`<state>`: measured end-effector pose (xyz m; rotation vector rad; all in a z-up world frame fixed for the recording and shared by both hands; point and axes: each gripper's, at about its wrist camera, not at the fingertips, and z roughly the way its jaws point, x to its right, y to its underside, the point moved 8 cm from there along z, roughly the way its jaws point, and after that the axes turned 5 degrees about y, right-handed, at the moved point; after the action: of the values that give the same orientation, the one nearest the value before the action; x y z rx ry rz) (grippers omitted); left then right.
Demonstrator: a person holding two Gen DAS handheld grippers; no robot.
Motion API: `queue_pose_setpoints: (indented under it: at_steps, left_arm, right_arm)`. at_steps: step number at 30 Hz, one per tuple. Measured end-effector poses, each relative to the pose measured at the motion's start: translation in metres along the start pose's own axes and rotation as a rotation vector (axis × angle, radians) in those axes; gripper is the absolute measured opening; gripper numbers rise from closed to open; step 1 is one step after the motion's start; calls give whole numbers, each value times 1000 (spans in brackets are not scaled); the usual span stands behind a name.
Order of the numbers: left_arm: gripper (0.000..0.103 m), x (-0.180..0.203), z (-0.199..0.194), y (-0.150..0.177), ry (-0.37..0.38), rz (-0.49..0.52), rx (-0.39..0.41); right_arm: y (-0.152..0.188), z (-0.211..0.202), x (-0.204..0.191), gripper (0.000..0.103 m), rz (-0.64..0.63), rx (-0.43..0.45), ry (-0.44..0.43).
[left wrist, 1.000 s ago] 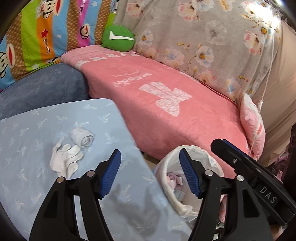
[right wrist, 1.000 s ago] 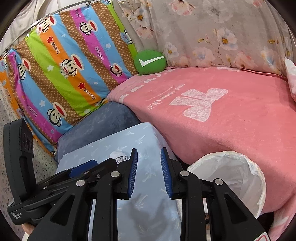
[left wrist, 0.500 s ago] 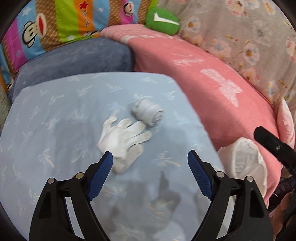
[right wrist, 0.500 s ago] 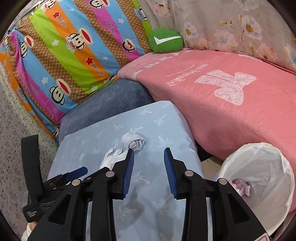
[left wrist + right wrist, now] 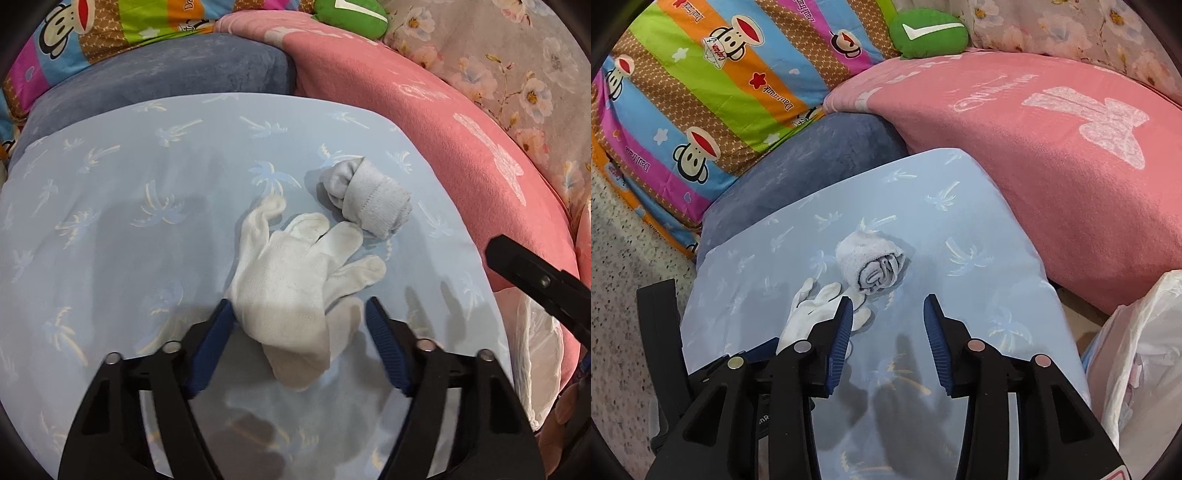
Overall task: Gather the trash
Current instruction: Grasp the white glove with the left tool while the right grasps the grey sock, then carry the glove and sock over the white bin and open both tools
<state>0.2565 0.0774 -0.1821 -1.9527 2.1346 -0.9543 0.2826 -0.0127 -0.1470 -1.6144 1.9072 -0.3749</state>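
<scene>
Glove [image 5: 291, 280], white knit and soiled, is lying limp near the middle of the pale-blue palm-print cushion [image 5: 110, 206]. Left gripper [image 5: 299, 314] is angling down, jaws closing but still apart astride the cuff. Rolled grey sock [image 5: 873, 266] is touching the fingertips. Right gripper [image 5: 888, 314] is opening, holding nothing. Bin liner [image 5: 1145, 350] is standing off the right edge.

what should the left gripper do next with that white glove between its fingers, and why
Probably close the left gripper on the white glove. Its jaws have just been narrowing and already straddle the glove's cuff end, with the right pad apparently not pressing yet. The glove lies flat on the blue cloth, beside the rolled sock, so a pinch should lift it alone toward the bin bag.
</scene>
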Motion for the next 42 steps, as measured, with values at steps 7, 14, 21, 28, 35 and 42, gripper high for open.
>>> queue_pose_setpoints:
  at_steps: [7, 14, 21, 28, 35, 42]
  left_arm:
    - [26, -10, -3, -5, 24, 8, 9]
    - [24, -29, -13, -12, -18, -17, 36]
    - [24, -35, -16, -21, -34, -28, 49]
    - [24, -31, -24, -21, -39, -24, 64]
    - [24, -12, -41, -21, -33, -4, 91]
    - [24, 22, -62, -17, -8, 34, 120]
  right_arm:
    - [-7, 36, -20, 40, -30, -38, 7]
    - [-14, 68, -31, 40, -36, -60, 27]
    - [-12, 85, -31, 20, -52, -68, 63]
    - [-5, 60, -36, 14, -101, -17, 57]
    - [3, 18, -29, 14, -65, 10, 13]
    - [15, -34, -11, 14, -17, 50, -4]
